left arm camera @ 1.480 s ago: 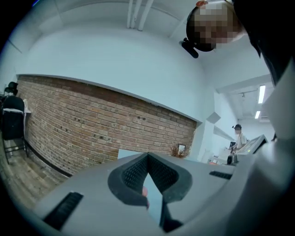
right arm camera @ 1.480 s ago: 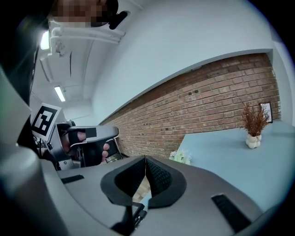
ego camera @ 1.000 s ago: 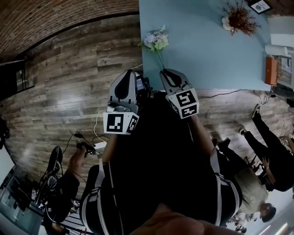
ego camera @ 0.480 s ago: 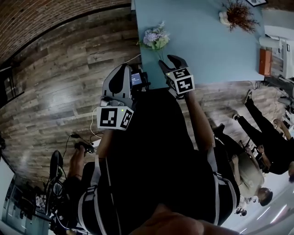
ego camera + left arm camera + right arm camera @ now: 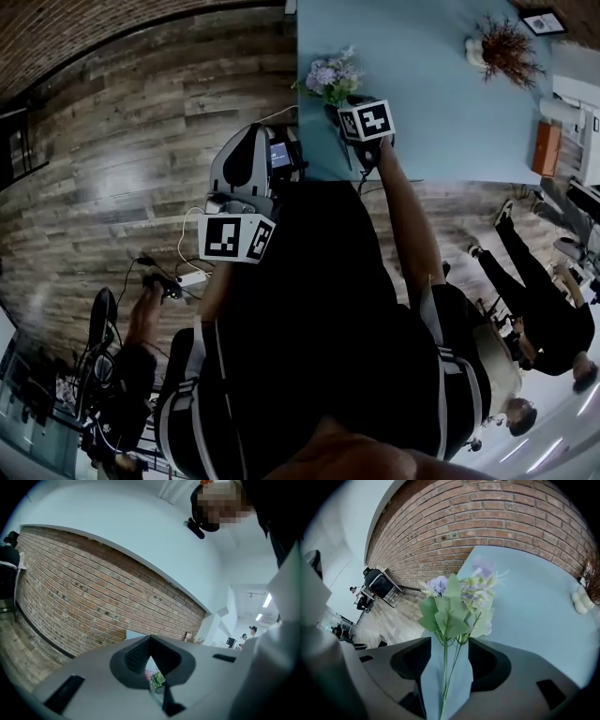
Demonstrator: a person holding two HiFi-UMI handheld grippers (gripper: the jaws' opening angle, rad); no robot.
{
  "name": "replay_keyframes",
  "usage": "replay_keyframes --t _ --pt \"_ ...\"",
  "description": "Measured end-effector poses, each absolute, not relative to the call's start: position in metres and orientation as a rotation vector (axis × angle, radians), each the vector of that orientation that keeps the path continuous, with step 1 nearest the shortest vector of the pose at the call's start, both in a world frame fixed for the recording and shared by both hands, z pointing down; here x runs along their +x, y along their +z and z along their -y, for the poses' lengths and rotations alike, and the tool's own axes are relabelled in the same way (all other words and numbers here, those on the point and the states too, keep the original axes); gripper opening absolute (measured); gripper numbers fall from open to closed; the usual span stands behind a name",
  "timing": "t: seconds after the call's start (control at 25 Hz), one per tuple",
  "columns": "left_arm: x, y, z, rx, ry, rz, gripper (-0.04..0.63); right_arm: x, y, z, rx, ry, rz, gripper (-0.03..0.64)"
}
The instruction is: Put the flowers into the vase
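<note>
Right gripper (image 5: 449, 641): jaws apart, just been opening; the stems of the flowers (image 5: 454, 606) stand between them unpinched, over the blue table (image 5: 525, 611).
Left gripper (image 5: 150, 641): jaws together, empty.

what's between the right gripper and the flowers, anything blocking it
Nothing visible blocks it. The right gripper is down over the flowers on the blue table. Their stems run between its jaws, which have just been opening and stand apart without pressing on them.
</note>
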State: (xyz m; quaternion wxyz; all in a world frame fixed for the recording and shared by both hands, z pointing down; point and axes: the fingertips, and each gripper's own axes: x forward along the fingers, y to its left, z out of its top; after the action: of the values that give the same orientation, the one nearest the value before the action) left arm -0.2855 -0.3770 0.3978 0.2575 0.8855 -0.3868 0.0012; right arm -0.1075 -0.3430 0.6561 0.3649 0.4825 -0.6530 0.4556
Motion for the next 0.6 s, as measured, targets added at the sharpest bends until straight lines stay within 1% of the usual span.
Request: replay_keyframes --t 0.32,0.6 --pt "-0.287 0.401 0.373 2.386 0.020 1.073 0.048 -0.108 0.688 0.342 1.217 1.264 1.561 0.236" --pt "-0.284 0.401 0.373 2.409 0.029 1.066 0.048 -0.109 0.698 0.347 1.248 1.272 1.467 0.236"
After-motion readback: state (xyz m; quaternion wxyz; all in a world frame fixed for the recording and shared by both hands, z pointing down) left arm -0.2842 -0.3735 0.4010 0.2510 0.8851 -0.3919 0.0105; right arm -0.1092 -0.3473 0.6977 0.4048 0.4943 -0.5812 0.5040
